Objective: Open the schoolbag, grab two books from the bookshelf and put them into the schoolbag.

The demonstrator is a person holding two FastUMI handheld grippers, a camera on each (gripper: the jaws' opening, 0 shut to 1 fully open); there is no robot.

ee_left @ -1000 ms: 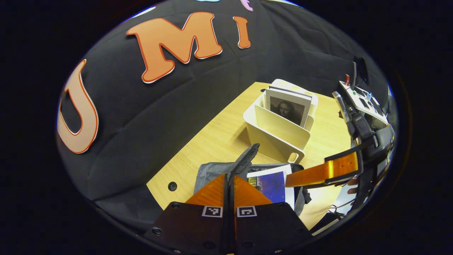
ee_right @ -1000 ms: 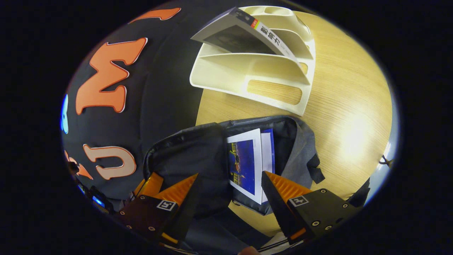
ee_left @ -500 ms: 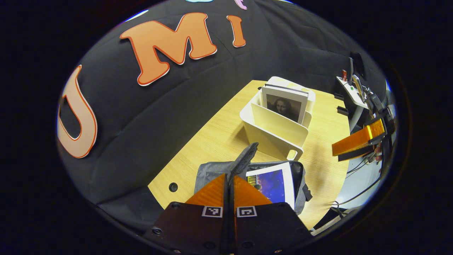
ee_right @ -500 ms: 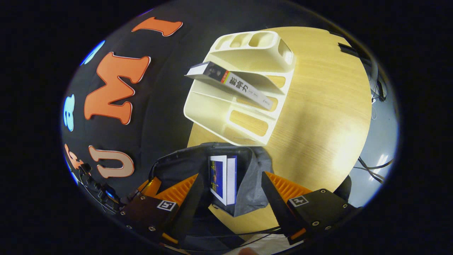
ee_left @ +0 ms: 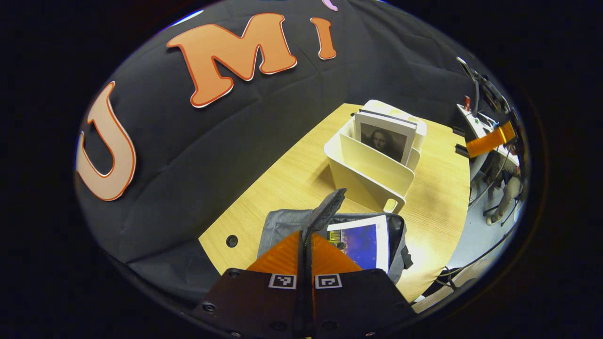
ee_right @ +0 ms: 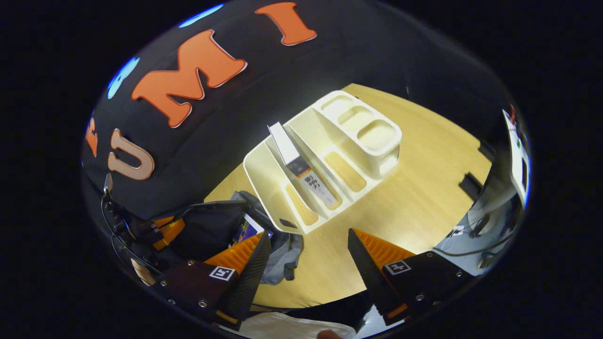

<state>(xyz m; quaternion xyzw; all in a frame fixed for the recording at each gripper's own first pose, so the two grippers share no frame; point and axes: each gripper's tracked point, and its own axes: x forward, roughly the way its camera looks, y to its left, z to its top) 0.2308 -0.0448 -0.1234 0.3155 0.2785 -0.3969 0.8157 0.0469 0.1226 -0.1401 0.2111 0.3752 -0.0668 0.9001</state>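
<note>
One book (ee_left: 362, 241) lies in the opened schoolbag (ee_left: 282, 225); left gripper (ee_left: 305, 245) clenched on its flap. Right gripper (ee_right: 306, 245) released, facing second book (ee_right: 301, 169) ahead.

A light wooden bench (ee_left: 292, 179) stands against the black cloth wall (ee_left: 198, 141). A small round hole (ee_left: 231, 241) sits in the bench near its front corner by the wall. Beyond the bench's far edge, loose cables (ee_right: 476, 226) trail over a pale floor (ee_left: 476, 235).

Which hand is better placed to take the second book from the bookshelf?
Right: its tongs are open and empty, facing the book in the bookshelf. The left tongs are shut on the schoolbag flap.
</note>
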